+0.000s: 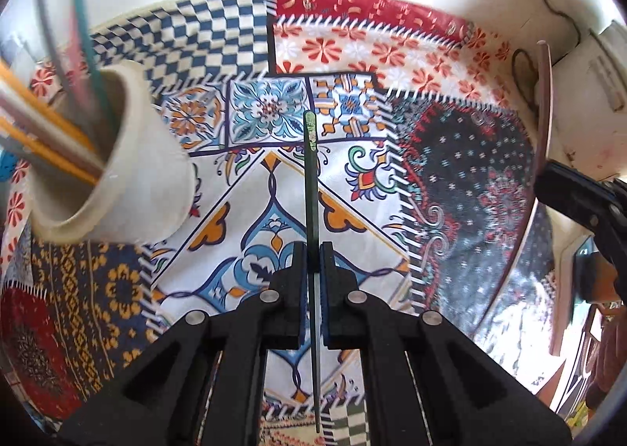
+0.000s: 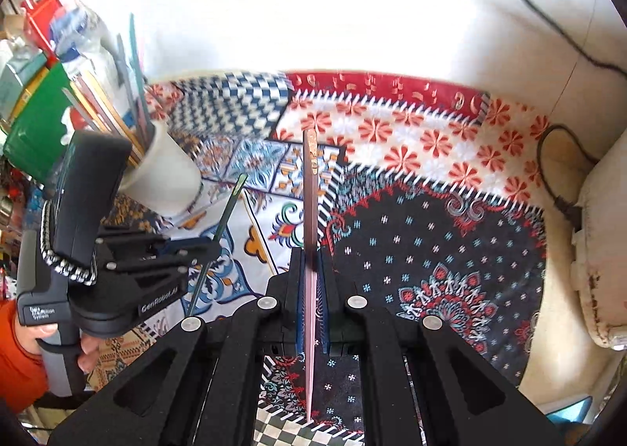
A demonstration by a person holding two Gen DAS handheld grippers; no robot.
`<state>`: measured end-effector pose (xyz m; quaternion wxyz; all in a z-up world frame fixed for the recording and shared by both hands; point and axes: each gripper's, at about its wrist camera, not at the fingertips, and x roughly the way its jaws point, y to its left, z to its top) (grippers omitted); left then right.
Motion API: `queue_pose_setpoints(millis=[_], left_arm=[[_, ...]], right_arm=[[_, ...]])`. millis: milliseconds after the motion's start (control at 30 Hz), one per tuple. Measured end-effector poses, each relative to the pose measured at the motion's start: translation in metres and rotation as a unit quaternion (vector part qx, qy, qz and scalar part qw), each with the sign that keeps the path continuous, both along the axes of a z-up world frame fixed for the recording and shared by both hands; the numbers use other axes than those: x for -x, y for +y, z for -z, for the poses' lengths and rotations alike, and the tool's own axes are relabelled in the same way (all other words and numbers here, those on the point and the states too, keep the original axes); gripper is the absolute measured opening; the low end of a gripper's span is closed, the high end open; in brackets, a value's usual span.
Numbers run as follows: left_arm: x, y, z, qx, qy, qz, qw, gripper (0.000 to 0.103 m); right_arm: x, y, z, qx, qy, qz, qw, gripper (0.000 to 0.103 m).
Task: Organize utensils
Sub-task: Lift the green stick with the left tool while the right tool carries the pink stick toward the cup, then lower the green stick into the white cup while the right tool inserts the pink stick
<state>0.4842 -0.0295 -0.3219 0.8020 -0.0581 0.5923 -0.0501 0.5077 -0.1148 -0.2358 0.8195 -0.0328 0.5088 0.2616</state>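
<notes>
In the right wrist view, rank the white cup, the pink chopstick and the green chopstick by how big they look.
1. pink chopstick: longest, though it sits nearest the camera, so its lead is unsure.
2. green chopstick, held by the left hand-held gripper.
3. white cup: shorter but much wider.

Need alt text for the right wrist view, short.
The right claw is shut on a pink chopstick pointing forward over a patchwork-patterned tablecloth. At left, the left claw grips a green chopstick near a white cup already full of chopsticks.
</notes>
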Motion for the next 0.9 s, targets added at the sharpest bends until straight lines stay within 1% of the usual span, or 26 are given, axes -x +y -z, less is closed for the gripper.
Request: queue_pose_setpoints(millis=[67,167,200,267,400,467,533,600,667,700,733,767,800,833,900], left_arm=[[0.012,0.005,-0.016,0.000,-0.024,-0.007,0.9997,0.005],[0.028,0.014,-0.042,-0.013,-0.065,-0.021,0.9976,0.005],[0.035,0.017,-0.051,-0.017,-0.079,-0.028,0.9964,0.004],[0.044,0.023,-0.064,-0.023,-0.103,-0.038,0.9938,0.005],[0.058,0.036,-0.088,-0.025,-0.136,-0.057,0.9888,0.004],[0.066,0.042,-0.099,-0.028,-0.152,-0.066,0.9857,0.004],[0.073,0.049,-0.109,-0.033,-0.168,-0.077,0.9822,0.004],[0.079,0.057,-0.119,-0.027,-0.180,-0.091,0.9791,0.004],[0.082,0.064,-0.126,-0.025,-0.191,-0.107,0.9754,0.004],[0.085,0.066,-0.130,-0.028,-0.198,-0.113,0.9733,0.004],[0.087,0.070,-0.135,-0.031,-0.204,-0.120,0.9710,0.004],[0.089,0.074,-0.139,-0.033,-0.210,-0.127,0.9688,0.004],[0.091,0.078,-0.142,-0.032,-0.215,-0.134,0.9668,0.004],[0.092,0.081,-0.145,-0.030,-0.218,-0.141,0.9651,0.004],[0.095,0.089,-0.150,-0.028,-0.226,-0.157,0.9611,0.004]], right_arm=[[0.007,-0.002,-0.013,-0.006,-0.016,-0.002,1.000,0.005],[0.014,-0.003,-0.032,-0.017,-0.034,-0.004,0.999,0.005],[0.016,-0.002,-0.037,-0.021,-0.040,-0.006,0.999,0.001],[0.017,0.002,-0.046,-0.027,-0.049,-0.009,0.998,0.000],[0.022,0.011,-0.062,-0.033,-0.067,-0.023,0.997,0.000],[0.020,0.018,-0.062,-0.031,-0.067,-0.032,0.997,0.000],[0.017,0.022,-0.058,-0.031,-0.059,-0.039,0.997,0.000],[0.013,0.026,-0.051,-0.025,-0.048,-0.043,0.998,0.000],[0.007,0.029,-0.039,-0.023,-0.026,-0.046,0.998,0.002],[0.003,0.030,-0.033,-0.019,-0.014,-0.046,0.999,0.004],[-0.001,0.031,-0.024,-0.008,-0.003,-0.043,0.999,0.011],[-0.006,0.034,-0.015,0.006,0.006,-0.039,0.999,0.016],[-0.011,0.035,-0.005,0.017,0.013,-0.036,0.999,0.027],[-0.017,0.037,0.006,0.026,0.022,-0.032,0.999,0.030],[-0.029,0.039,0.027,0.048,0.040,-0.025,0.998,0.030]])
